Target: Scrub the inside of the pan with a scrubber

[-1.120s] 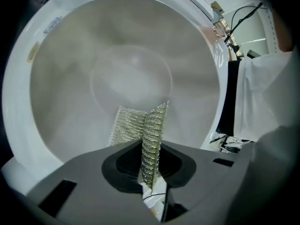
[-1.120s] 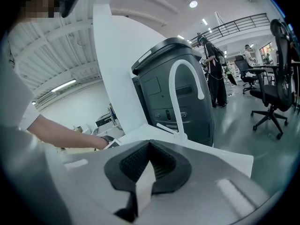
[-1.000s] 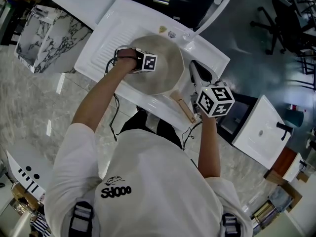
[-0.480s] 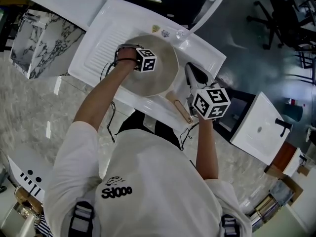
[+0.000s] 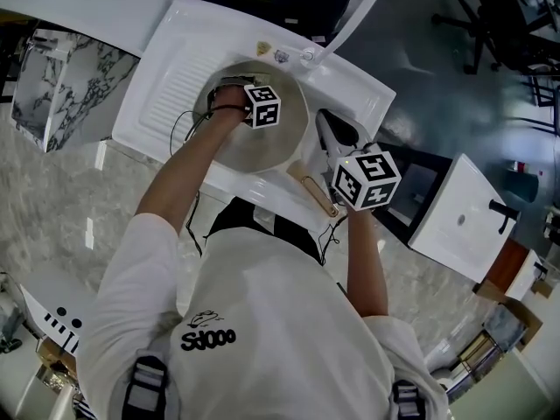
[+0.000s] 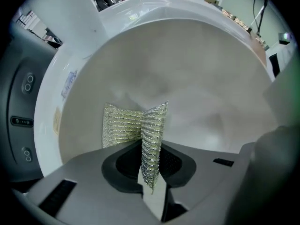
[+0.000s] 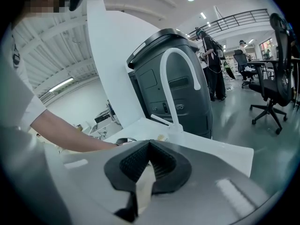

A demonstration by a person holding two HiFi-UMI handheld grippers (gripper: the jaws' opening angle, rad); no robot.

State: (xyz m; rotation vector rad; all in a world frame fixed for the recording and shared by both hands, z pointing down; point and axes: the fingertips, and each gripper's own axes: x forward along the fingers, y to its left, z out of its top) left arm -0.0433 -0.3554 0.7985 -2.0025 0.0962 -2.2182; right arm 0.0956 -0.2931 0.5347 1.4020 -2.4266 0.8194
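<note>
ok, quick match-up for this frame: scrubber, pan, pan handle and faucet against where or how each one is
Things:
1. scrubber
2. pan
3. pan handle
4. faucet

States:
A. white, arched, at the far edge of the sink
B. wooden, sticks out toward the person
C. sits in the sink
D. silvery mesh, pinched in the left gripper, inside the pan

Pairs: 1-D, 2-C, 3-B, 4-A
</note>
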